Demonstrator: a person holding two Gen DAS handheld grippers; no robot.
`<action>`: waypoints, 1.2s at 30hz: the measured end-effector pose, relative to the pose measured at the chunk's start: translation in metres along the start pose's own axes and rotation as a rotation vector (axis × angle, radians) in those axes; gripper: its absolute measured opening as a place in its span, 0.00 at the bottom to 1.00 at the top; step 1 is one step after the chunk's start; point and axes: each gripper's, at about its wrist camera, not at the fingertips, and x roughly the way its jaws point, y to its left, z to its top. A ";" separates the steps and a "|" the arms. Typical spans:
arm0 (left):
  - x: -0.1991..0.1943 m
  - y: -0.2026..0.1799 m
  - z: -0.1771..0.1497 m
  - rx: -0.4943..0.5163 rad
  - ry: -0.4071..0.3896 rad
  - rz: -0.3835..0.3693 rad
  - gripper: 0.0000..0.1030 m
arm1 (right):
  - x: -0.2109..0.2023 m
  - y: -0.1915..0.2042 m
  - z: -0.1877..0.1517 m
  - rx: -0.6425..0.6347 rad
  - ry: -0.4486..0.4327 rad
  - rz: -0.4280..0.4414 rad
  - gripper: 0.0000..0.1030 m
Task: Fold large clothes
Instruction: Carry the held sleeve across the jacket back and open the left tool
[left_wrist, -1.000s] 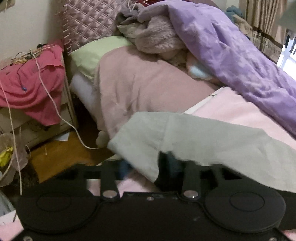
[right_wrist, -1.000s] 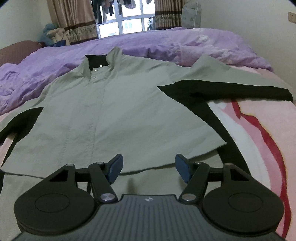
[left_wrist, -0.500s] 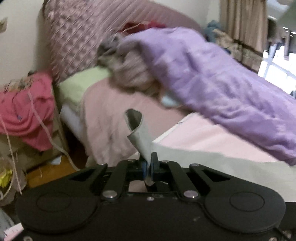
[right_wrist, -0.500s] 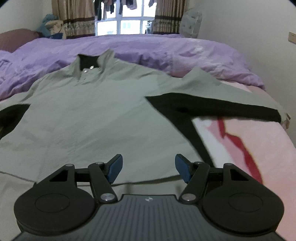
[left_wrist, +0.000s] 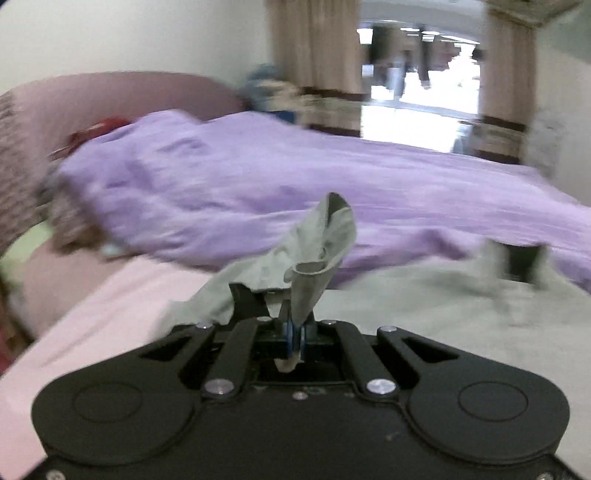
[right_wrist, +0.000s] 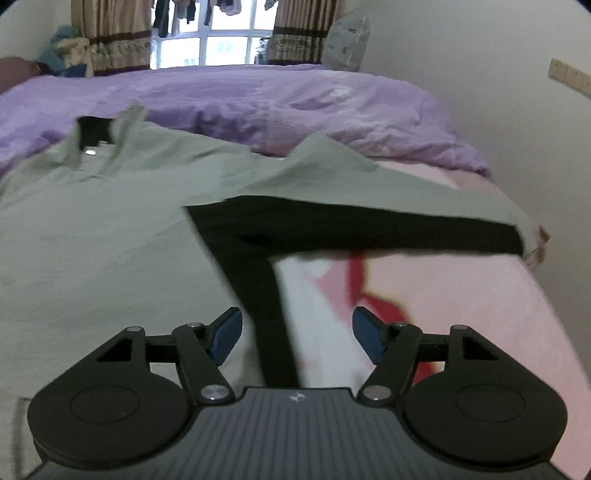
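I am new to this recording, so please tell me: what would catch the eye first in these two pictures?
First, the grey jacket with black panels, spread flat across the bed. Then the left hand-held gripper, shut on a bunched grey fold of the jacket and holding it up. Behind lies a purple duvet, and the right hand-held gripper hangs open above the black side panel.

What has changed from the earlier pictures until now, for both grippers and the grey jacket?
The left gripper closed on an edge of the grey-green jacket with black panels and swung it up, away from the bedside toward the window. The right gripper slid right, over the black side panel, jaws opening slightly and holding nothing. The jacket body and purple duvet stayed put.
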 end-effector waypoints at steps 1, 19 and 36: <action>-0.003 -0.021 -0.002 0.005 -0.001 -0.041 0.01 | 0.006 -0.004 0.001 -0.006 -0.001 -0.024 0.78; -0.030 -0.281 -0.047 0.132 0.032 -0.483 0.01 | 0.051 -0.072 0.005 0.127 0.018 -0.067 0.78; 0.023 -0.395 -0.144 0.222 0.258 -0.615 0.13 | 0.075 -0.101 -0.005 0.191 0.026 -0.094 0.78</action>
